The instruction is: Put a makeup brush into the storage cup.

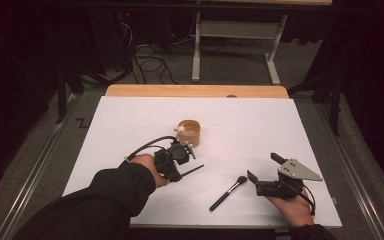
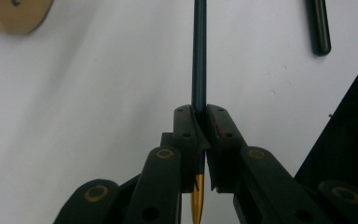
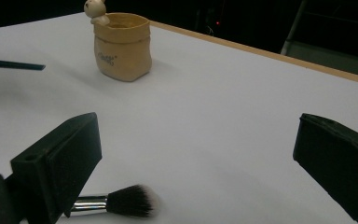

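Near the counter's middle, the left gripper (image 2: 200, 135) jaws clenched a slim, stiff, light, likely slippery dark pencil (image 2: 199, 56) near its gold end, beside the tan pot (image 1: 190, 132), while the right gripper (image 3: 196, 154) jaws stood released.

Both forearms wear dark, loose sleeves (image 1: 115, 187) that bunch at the wrist; the left gripper (image 2: 200, 135) is black throughout, its jaws carried on flat linked bars with brass-ringed pivot holes and small screw holes, faint red marks on one pad; a black cable (image 1: 147, 145) loops off its back; the right gripper (image 3: 196, 154) has blocky black jaws with matt pads, and a grey three-cornered plate (image 1: 296, 170) with small dark holes on top.
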{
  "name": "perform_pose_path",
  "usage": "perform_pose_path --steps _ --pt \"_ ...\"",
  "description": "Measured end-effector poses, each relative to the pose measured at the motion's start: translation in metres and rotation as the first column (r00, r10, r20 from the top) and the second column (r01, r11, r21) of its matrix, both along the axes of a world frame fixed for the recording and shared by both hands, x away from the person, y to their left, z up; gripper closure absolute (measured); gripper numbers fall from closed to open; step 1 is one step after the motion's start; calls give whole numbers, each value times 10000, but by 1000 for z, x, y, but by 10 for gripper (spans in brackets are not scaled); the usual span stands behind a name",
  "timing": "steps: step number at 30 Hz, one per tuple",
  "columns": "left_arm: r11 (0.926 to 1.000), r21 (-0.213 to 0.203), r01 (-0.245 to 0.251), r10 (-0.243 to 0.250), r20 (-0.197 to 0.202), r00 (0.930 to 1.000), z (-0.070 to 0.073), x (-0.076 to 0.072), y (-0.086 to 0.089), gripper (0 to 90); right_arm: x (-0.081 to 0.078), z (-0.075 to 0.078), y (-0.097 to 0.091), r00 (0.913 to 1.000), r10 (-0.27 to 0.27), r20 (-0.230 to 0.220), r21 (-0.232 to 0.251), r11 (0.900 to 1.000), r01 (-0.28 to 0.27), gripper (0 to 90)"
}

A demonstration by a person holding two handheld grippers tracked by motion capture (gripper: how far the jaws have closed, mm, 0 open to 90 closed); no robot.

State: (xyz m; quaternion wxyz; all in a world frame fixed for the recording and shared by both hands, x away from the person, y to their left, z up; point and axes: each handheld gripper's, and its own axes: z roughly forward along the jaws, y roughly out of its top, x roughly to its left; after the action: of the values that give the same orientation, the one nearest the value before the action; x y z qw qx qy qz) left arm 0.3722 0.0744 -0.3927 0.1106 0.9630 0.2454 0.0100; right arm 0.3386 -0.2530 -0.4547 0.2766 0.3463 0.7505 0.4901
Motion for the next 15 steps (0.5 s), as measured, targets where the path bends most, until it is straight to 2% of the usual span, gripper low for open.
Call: perform_pose_path --steps 8,15 --pt "9974 390 605 -591 -351 9976 -1 -3 -5 832 -1 0 3 9996 268 95 -46 9996 -268 15" --pt "9977 319 600 -588 -393 9975 7 1 0 832 -4 11 14 9973 721 151 -2 9974 -721 16"
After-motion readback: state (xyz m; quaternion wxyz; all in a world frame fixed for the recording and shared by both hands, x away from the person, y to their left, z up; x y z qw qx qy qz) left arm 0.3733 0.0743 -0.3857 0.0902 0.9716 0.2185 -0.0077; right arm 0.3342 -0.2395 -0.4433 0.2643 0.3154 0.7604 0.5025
